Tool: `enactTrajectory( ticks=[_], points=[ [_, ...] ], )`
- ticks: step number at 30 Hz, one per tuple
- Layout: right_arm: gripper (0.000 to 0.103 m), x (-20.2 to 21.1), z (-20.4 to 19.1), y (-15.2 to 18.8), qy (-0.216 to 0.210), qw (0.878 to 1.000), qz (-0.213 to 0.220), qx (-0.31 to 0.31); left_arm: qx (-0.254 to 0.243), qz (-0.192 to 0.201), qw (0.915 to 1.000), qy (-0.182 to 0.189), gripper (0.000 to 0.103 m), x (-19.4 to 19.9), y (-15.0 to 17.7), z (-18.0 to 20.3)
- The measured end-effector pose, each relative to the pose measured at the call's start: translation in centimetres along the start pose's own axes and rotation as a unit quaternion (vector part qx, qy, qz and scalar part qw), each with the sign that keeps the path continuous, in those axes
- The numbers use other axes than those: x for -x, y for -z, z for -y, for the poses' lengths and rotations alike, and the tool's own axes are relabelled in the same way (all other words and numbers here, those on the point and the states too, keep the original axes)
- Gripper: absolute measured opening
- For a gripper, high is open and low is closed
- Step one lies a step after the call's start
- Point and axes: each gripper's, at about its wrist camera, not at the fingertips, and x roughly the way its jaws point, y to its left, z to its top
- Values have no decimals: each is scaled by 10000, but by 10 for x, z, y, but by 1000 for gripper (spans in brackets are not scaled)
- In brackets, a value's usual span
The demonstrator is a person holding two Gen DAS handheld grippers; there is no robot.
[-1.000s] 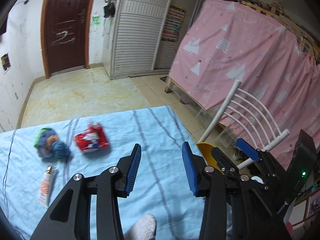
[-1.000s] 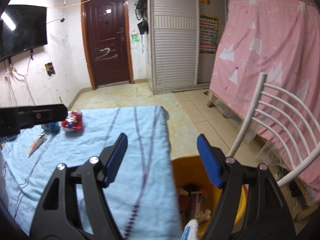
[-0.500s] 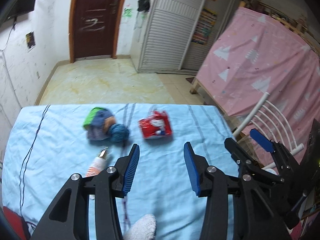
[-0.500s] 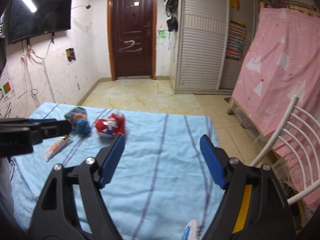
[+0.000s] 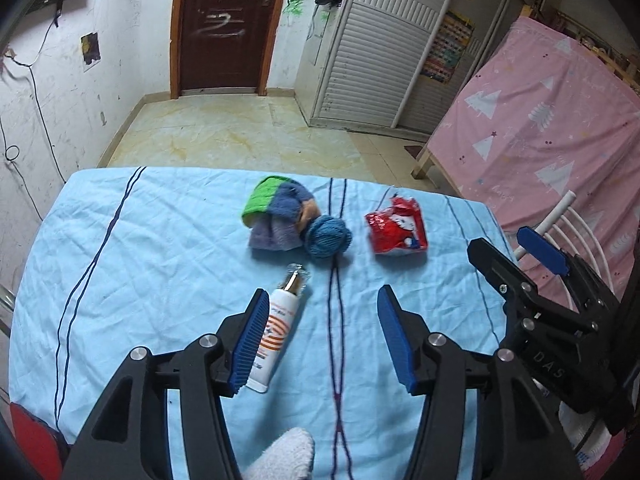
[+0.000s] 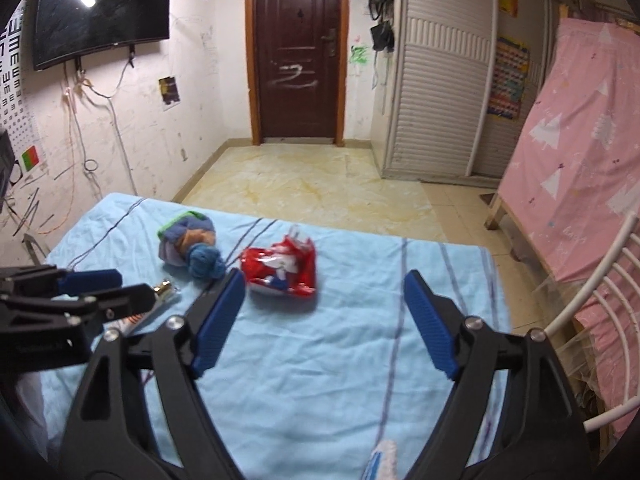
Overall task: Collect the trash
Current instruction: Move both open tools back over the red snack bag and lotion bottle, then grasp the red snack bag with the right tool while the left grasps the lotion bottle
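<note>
Right wrist view, white tube (image 6: 160, 300) half hidden behind left gripper (image 6: 116, 286)

Two wrist views, angled down, sharing blue tablecloth (image 5: 160, 264), door (image 6: 298, 52)

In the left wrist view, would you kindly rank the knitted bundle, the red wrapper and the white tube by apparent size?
1. knitted bundle, largest.
2. and 3. red wrapper and white tube: look alike in area; the tube lies nearer the camera, so unranked.
</note>
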Motion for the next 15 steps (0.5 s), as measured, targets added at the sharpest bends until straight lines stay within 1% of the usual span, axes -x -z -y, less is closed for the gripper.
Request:
enactTrajectory(
  ticks=[3,11,13,15],
  points=[
    [80,-15,-8,-3,-140,9998,-155,51,2,-70,9999,-90,48,-4,1,-6],
    [82,-55,-22,-11,-305,9978,-508,302,-214,-267,9992,-220,48,-22,7,-13],
    [82,-64,-23,-13,-370,9969,-606,326,-258,-281,9989,-257,48,-25,8,-13],
    [85,-71,-23,-14,-422,9963,-681,321,-360,-239,9984,-352,48,-28,8,-12]
  ],
)
